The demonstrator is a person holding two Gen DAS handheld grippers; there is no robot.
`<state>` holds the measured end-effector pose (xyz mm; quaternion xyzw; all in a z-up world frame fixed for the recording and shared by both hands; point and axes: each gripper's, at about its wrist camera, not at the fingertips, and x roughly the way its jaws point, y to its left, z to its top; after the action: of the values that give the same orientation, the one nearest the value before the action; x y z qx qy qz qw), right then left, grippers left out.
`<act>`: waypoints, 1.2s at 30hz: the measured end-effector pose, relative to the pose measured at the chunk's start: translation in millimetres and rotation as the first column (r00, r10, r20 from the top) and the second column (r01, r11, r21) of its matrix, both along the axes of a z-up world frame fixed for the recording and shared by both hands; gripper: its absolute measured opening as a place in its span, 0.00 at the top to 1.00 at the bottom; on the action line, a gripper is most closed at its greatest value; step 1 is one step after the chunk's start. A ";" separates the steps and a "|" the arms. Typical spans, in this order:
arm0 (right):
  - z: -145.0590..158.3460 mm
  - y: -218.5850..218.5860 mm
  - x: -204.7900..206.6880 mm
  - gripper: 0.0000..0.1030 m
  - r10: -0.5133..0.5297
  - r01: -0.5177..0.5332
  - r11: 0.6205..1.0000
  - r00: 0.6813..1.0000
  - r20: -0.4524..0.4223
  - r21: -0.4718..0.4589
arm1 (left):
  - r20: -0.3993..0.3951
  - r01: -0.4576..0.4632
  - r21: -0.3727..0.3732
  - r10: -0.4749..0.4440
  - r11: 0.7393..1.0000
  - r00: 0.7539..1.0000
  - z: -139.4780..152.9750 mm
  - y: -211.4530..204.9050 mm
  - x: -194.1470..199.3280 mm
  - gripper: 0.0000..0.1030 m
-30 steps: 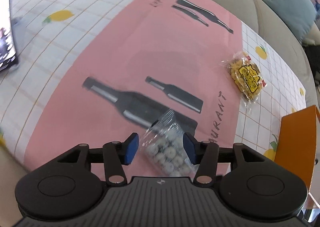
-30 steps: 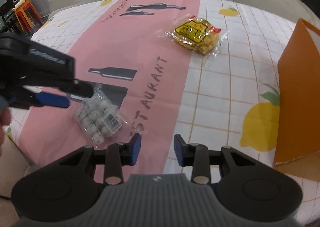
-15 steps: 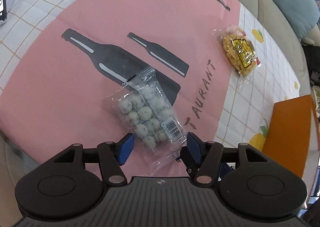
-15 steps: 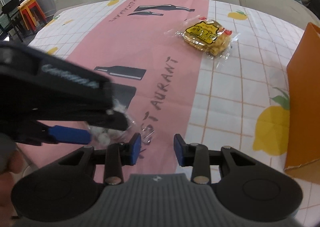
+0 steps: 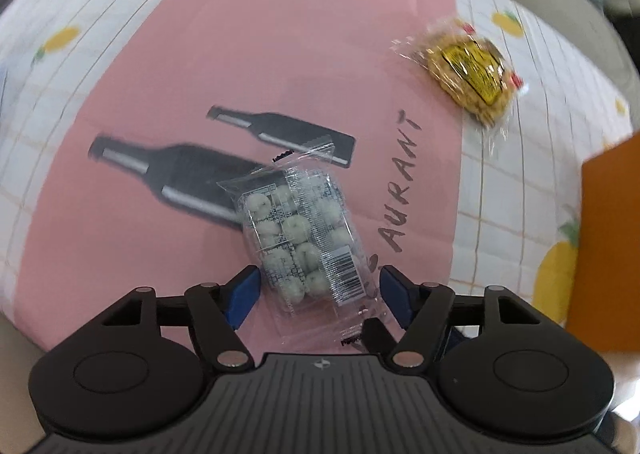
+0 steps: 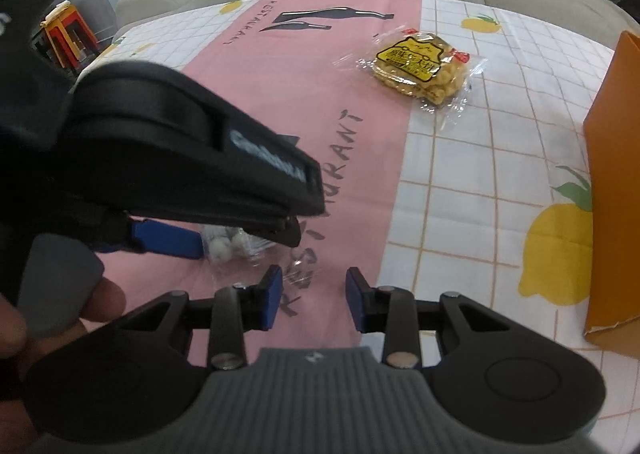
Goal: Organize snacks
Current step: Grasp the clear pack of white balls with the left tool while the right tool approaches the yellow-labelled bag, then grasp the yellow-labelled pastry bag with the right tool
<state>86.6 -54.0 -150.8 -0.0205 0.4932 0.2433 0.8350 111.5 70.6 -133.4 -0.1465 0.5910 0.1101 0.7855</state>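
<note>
Left gripper angled steeply down, jaws just widening astride the clear candy packet; right gripper narrow, empty, beside it; yellow snack bag beyond.

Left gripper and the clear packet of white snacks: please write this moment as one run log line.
left gripper: open, jaws just widening | white snack packet: between pads, on pink cloth | right gripper: open, empty
</note>
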 end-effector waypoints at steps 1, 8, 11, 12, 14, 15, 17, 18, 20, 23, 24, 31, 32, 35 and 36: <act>0.3 -1.0 1.1 0.68 -0.001 0.001 1.000 1.000 -0.004 0.003 | -0.007 0.024 0.031 -0.024 0.999 1.000 -0.4 -2.4 2.6 0.26; 2.7 -20.1 14.6 0.67 -0.033 0.034 0.998 0.999 0.019 -0.044 | 0.003 0.131 0.084 -0.132 0.988 0.991 -0.2 -7.3 10.9 0.34; 5.3 -24.6 24.0 0.67 -0.029 0.032 0.997 0.999 0.042 -0.071 | 0.018 0.157 0.082 -0.159 0.984 0.987 1.3 -6.7 15.4 0.36; 6.6 -24.8 27.4 0.66 -0.023 0.027 0.996 0.998 0.053 -0.080 | 0.025 0.166 0.081 -0.169 0.983 0.985 1.5 -5.9 17.4 0.37; 10.1 -24.4 36.4 0.63 0.001 0.006 0.996 0.997 0.073 -0.094 | 0.034 0.188 0.083 -0.192 0.979 0.981 1.4 -5.2 22.6 0.38; 11.7 -24.0 41.3 0.59 0.013 -0.005 0.995 0.997 0.082 -0.101 | 0.042 0.190 0.079 -0.193 0.979 0.980 2.0 -3.1 25.4 0.38; 14.8 -20.5 52.5 0.55 0.060 -0.048 0.991 0.994 0.096 -0.126 | 0.047 0.196 0.066 -0.199 0.978 0.979 1.8 1.3 32.4 0.38; 16.4 -19.1 57.1 0.51 0.087 -0.073 0.988 0.991 0.101 -0.137 | 0.050 0.200 0.060 -0.203 0.978 0.978 1.9 4.2 36.4 0.38; 18.4 -14.5 67.8 0.44 0.151 -0.129 0.977 0.981 0.123 -0.172 | 0.054 0.207 0.056 -0.210 0.977 0.976 1.7 7.1 43.4 0.38; 21.3 -6.1 82.9 0.36 0.239 -0.197 0.951 0.958 0.161 -0.238 | 0.058 0.210 0.058 -0.213 0.976 0.975 2.3 15.7 51.3 0.38; 22.5 -3.6 89.1 0.33 0.267 -0.216 0.940 0.948 0.174 -0.265 | 0.062 0.214 0.058 -0.218 0.975 0.974 2.1 18.5 54.1 0.38; 24.2 -0.5 144.3 0.11 0.378 -0.319 0.900 0.910 0.169 -0.296 | 0.081 0.246 0.057 -0.250 0.968 0.965 1.0 24.8 66.7 0.38; 23.9 1.6 149.4 0.08 0.394 -0.333 0.894 0.903 0.169 -0.301 | 0.080 0.248 0.057 -0.252 0.967 0.964 1.0 24.8 68.0 0.38; 20.2 9.7 164.6 0.06 0.459 -0.398 0.862 0.875 0.152 -0.312 | 0.082 0.254 0.057 -0.258 0.965 0.963 0.7 25.6 70.5 0.38; 18.0 13.5 168.1 0.06 0.476 -0.414 0.851 0.867 0.145 -0.322 | 0.083 0.258 0.059 -0.263 0.964 0.961 0.5 25.4 70.9 0.38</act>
<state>254.8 -40.5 -132.8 -0.2795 0.4090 0.3549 0.7929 182.4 96.0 -133.0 -0.0536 0.5665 0.0132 0.8222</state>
